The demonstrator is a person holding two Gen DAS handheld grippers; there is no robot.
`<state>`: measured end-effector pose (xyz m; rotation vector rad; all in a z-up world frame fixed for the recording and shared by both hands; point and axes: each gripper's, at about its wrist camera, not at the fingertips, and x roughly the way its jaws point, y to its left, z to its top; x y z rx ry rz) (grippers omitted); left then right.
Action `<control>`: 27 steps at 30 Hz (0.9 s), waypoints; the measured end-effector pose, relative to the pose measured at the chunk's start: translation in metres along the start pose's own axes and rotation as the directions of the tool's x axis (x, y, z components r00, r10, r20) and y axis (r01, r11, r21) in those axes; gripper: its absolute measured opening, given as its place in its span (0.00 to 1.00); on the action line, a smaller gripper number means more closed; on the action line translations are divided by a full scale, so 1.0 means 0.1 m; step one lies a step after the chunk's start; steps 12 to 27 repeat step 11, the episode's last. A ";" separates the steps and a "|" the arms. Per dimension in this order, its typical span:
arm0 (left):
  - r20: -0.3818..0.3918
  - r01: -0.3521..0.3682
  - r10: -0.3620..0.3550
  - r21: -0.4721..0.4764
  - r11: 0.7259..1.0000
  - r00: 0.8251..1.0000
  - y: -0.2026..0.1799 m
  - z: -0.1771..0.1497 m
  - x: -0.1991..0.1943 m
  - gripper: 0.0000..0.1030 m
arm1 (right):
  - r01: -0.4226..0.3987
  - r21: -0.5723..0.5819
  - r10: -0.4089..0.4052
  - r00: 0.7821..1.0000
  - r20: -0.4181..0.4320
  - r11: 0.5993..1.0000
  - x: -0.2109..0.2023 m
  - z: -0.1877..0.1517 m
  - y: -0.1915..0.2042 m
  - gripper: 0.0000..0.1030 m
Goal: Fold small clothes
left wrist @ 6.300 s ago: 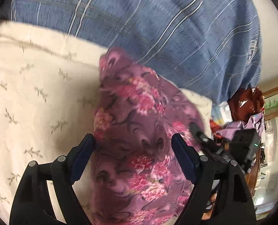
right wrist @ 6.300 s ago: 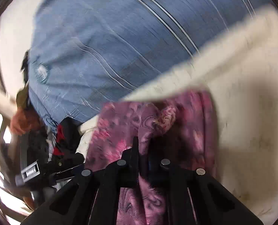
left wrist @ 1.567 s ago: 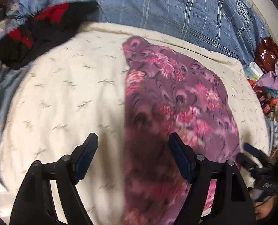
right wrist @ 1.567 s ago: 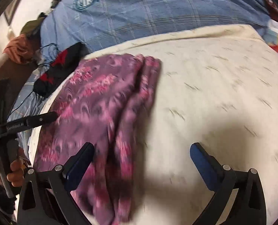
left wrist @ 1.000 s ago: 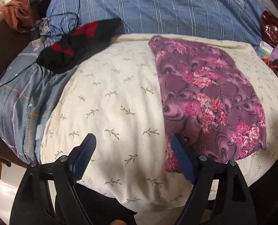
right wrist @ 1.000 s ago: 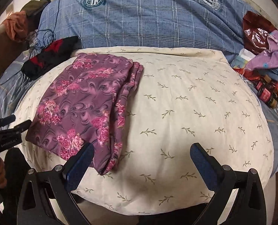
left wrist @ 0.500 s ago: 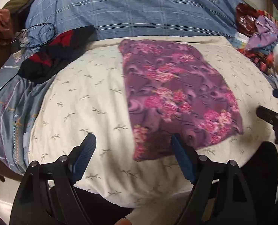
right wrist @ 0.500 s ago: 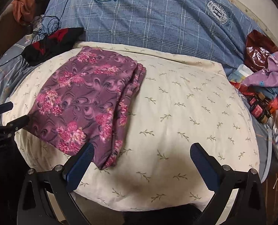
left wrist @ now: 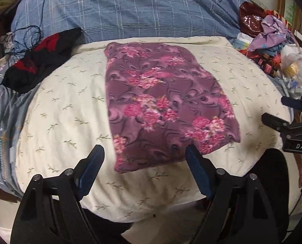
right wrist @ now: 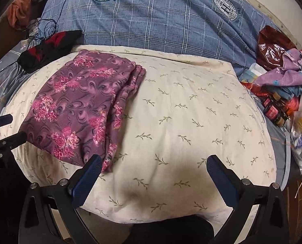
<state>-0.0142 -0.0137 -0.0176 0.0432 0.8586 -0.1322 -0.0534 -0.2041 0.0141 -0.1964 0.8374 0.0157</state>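
A purple floral garment (left wrist: pixel 163 105) lies folded flat in a rough rectangle on a cream leaf-print pillow (left wrist: pixel 65 109). In the right wrist view the garment (right wrist: pixel 81 109) sits on the left part of the pillow (right wrist: pixel 191 122), its stacked folded edges facing right. My left gripper (left wrist: pixel 143 158) is open and empty, held back near the garment's near edge. My right gripper (right wrist: pixel 153 166) is open and empty over the bare pillow, to the right of the garment. Each gripper shows at the edge of the other's view.
A blue plaid duvet (right wrist: pixel 161 18) lies behind the pillow. A black and red garment (left wrist: pixel 39 61) with a dark cable lies at the back left. Purple cloth, a dark red bag and plastic bags (right wrist: pixel 283 85) are piled on the right.
Both grippers have drawn back from the garment, so more of the bed shows. The right gripper opened and let go of the cloth earlier. The garment now lies still and folded.
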 end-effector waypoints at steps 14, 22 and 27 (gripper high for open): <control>0.062 -0.001 -0.003 0.064 0.998 0.998 -0.24 0.16 -0.07 0.80 | -0.008 0.034 0.008 1.000 -0.002 0.999 -0.01 0.00 -0.16 1.00; 0.062 -0.001 -0.003 0.064 0.998 0.998 -0.24 0.16 -0.07 0.80 | -0.008 0.034 0.008 1.000 -0.002 0.999 -0.01 0.00 -0.16 1.00; 0.062 -0.001 -0.003 0.064 0.998 0.998 -0.24 0.16 -0.07 0.80 | -0.008 0.034 0.008 1.000 -0.002 0.999 -0.01 0.00 -0.16 1.00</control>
